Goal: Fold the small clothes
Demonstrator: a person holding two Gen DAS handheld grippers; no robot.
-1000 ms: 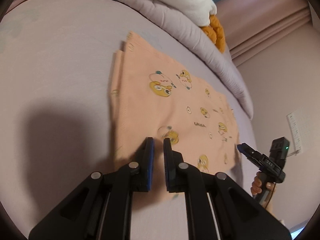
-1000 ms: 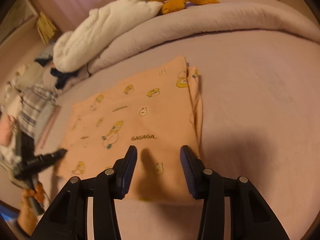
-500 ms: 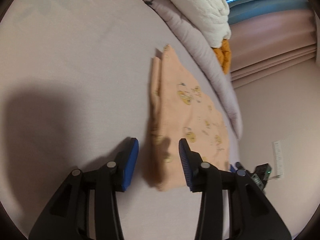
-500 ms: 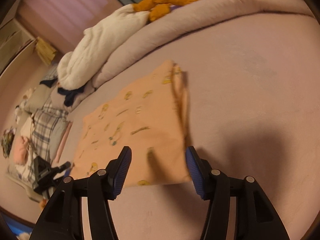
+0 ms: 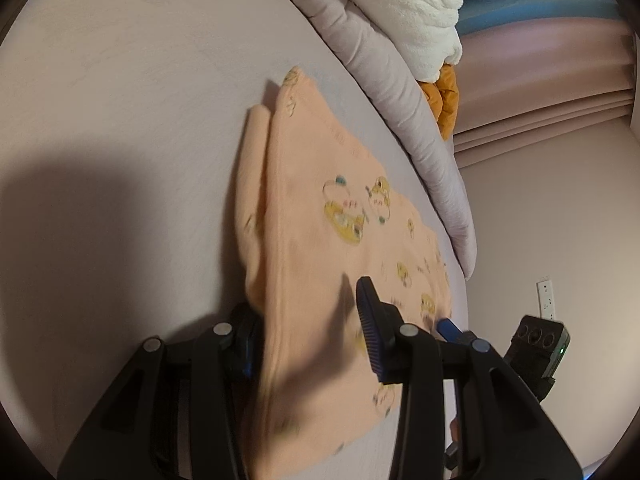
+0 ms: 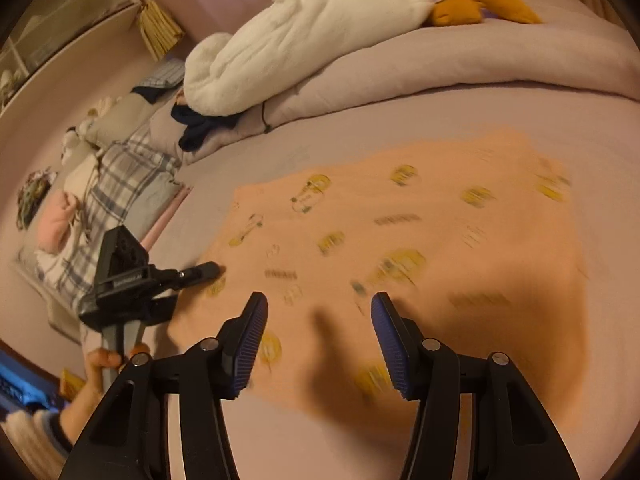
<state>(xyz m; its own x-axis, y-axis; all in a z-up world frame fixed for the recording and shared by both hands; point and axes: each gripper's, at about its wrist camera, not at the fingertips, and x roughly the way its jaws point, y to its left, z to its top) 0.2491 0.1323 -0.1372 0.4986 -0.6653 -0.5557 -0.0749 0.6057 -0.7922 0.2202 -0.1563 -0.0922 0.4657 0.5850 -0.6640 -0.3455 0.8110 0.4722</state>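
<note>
Peach duck-print garment point(image 5: 320, 240) is lying flat on the bed point(image 5: 120, 100), half-folded. Left gripper point(image 5: 308, 328) is straddling its corner, fingers wide; right gripper point(image 6: 318, 340) is hovering wide too. Next fold probably needs a pinch.

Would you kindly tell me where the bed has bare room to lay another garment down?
Bare sheet lies on the peach cloth's doubled-edge side, and between cloth and rolled duvet. Crowded: the plaid pile by the left gripper.
</note>
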